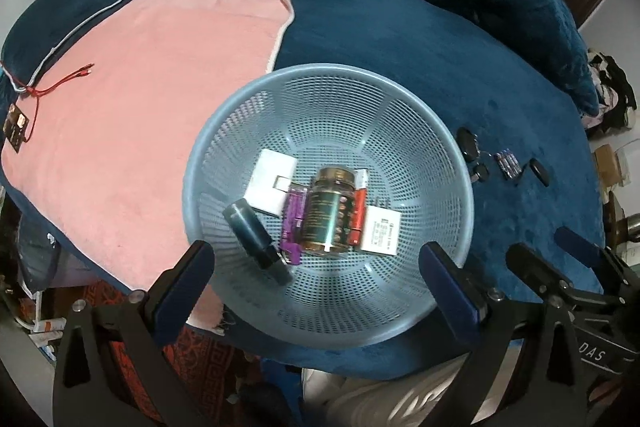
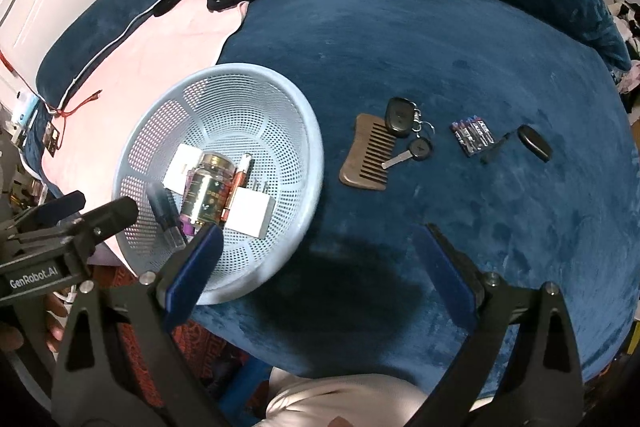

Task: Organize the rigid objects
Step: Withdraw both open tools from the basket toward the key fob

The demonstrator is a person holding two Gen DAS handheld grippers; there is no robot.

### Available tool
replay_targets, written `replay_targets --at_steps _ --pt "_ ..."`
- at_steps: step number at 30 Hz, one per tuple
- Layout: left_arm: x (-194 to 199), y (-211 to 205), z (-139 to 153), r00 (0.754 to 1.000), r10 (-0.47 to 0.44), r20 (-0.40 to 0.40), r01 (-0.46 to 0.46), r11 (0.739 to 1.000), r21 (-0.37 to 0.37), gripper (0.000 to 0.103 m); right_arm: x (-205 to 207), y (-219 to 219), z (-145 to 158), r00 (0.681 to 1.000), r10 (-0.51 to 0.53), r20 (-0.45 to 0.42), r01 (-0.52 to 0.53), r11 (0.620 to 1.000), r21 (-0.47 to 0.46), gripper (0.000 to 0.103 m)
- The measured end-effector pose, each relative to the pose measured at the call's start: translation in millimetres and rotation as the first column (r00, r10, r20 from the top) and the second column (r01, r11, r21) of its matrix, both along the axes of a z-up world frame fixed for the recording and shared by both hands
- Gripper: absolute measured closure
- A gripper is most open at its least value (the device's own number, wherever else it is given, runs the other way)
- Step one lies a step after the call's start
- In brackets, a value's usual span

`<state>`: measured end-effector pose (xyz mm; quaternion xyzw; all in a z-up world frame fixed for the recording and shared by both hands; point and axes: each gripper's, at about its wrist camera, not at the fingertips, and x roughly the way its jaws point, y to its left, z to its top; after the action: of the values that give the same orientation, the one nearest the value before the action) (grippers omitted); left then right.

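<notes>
Both claws gape empty — my right claw [image 2: 320, 247] should drop squarely over the wooden comb [image 2: 366, 157], lifting it into the basket [image 2: 316, 147].

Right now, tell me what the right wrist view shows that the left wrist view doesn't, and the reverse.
Only the right wrist view shows the wooden comb on the blue blanket, and the whole key beside it.

Only the left wrist view shows the purple item plainly, lying beside the jar.

Both show the basket holding the jar, white boxes and dark bottle, the battery pack outside it, and both hand-held grippers open and empty: left, right.
</notes>
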<state>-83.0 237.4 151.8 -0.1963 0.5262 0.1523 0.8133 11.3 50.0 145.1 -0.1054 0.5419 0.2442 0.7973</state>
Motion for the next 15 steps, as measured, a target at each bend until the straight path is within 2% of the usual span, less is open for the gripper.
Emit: replay_targets --at_steps 15 --pt "28.5 -51.1 -4.1 0.997 -0.073 -0.034 0.074 0.997 0.032 0.001 15.9 -52.9 -3.4 0.998 -0.067 -0.021 0.067 0.997 0.04 0.005"
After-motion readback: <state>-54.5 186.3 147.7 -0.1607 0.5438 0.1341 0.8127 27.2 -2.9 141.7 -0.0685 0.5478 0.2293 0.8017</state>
